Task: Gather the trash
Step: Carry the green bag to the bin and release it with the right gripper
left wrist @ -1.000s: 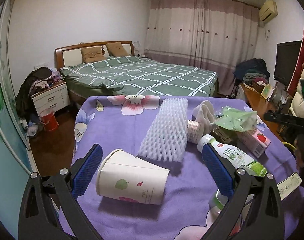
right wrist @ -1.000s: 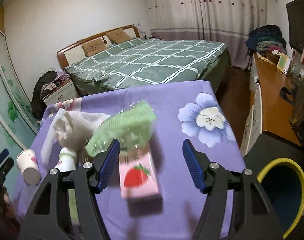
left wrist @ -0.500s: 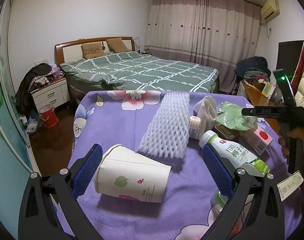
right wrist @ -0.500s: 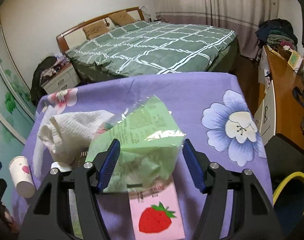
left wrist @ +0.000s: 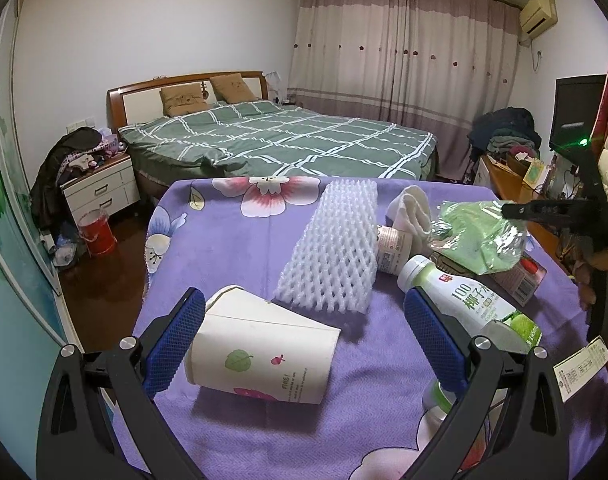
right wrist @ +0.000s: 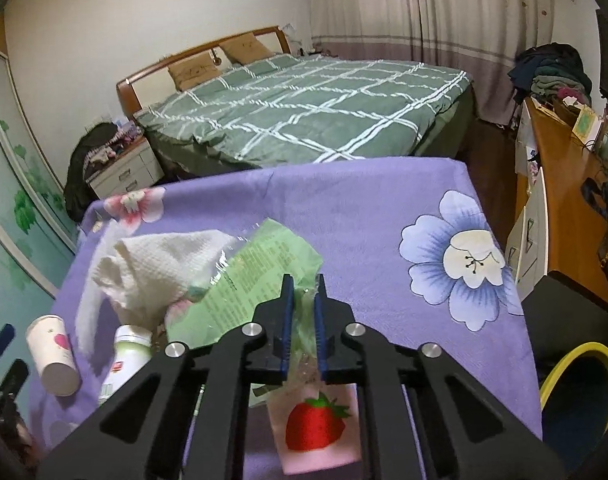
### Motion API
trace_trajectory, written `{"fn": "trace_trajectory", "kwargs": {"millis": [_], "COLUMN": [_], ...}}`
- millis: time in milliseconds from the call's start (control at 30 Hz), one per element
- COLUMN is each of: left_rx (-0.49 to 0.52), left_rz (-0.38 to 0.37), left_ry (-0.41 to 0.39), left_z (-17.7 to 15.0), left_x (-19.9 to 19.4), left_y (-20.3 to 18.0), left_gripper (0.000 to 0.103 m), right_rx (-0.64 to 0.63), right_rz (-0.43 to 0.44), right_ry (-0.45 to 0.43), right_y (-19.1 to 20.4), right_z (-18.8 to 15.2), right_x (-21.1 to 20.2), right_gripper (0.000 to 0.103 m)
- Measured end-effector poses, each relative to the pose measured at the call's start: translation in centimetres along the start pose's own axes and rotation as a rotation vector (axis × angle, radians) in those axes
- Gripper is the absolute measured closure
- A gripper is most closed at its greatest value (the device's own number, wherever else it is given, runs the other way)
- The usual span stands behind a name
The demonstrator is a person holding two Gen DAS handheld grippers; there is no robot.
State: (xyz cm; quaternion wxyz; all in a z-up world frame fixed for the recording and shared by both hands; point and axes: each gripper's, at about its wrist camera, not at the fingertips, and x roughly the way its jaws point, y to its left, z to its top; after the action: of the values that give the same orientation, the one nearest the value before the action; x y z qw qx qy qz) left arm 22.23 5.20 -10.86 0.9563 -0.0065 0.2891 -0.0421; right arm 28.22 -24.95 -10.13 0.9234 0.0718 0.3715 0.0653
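While the right gripper pinches the crinkled green plastic bag between its blue pads, its jaws nearly together with only the film between them, the bag sits atop the pile of trash on the purple flowered bench. Under the bag lies a pink strawberry carton, and just to its left are a crumpled white paper towel and a white bottle with a green label. A yellow-rimmed bin stands beside the bench, at the right edge of the right wrist view.

The left gripper hangs wide apart and holds nothing; a paper cup lies on its side between its fingers, close to the left pad, though whether they touch I cannot tell. Just beyond the cup rests a white foam net sleeve. A green bed stands behind the bench.
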Motion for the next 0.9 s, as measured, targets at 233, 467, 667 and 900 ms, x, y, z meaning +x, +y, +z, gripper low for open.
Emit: {"fn": "trace_trajectory", "kwargs": {"millis": [233, 467, 667, 900], "left_rx": [0.009, 0.011, 0.01, 0.016], "left_rz": [-0.006, -0.009, -0.012, -0.02], "left_ry": [0.002, 0.003, 0.002, -0.002], "left_z": [-0.1, -0.2, -0.2, -0.3], "left_x": [0.1, 0.1, 0.0, -0.3], "left_y": [-0.2, -0.2, -0.2, -0.5], "left_gripper": [0.005, 0.005, 0.005, 0.005], "right_rx": [0.05, 0.107, 0.188, 0.306], "right_rz": [0.032, 0.026, -0.03, -0.212], "right_ry": [-0.084, -0.157, -0.228, -0.284], "right_y": [-1.5, -4.1, -8.2, -15.4], "right_z": [-0.7, -2.2, -3.9, -6.9], "right_x": [-4.7, -8.9, -13.0, -17.6], "right_gripper": [0.095, 0.096, 0.096, 0.096]}}
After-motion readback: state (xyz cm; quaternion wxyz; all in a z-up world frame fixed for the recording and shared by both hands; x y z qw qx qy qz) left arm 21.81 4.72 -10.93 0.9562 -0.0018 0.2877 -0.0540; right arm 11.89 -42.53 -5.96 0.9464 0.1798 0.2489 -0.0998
